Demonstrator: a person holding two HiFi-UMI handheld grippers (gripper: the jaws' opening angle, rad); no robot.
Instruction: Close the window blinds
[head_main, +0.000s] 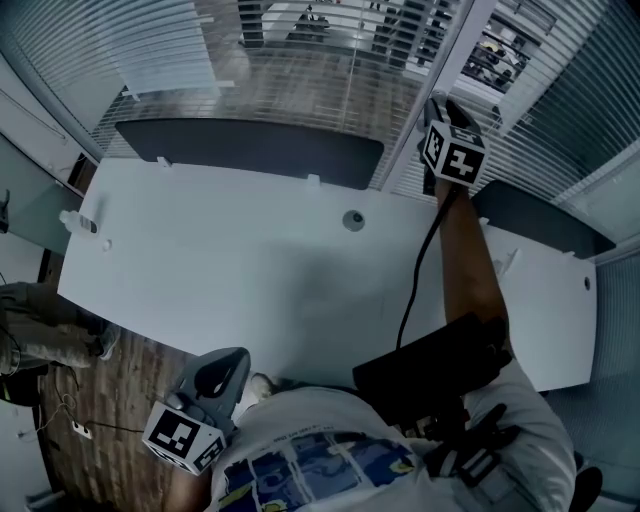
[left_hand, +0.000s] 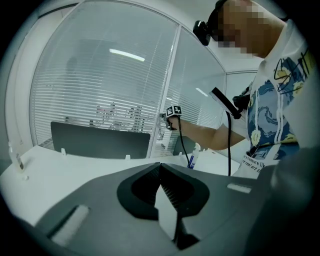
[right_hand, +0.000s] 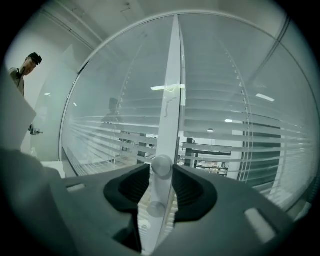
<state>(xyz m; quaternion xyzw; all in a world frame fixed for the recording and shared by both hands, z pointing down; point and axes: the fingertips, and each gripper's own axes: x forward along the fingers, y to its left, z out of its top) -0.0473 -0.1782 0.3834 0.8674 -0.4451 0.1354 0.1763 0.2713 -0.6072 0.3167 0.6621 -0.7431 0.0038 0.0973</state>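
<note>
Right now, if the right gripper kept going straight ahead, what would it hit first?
Probably the knob on the window post. It already sits between the right gripper's open jaws, with the post right behind it, though depth is hard to judge here.

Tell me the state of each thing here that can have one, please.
Blinds, lowered, slats tilted open; the rooms beyond show through.
Right tongs, open, apparently pressing on nothing.
Round knob, between the right tongs, not gripped.
Left tongs, shut, empty.
</note>
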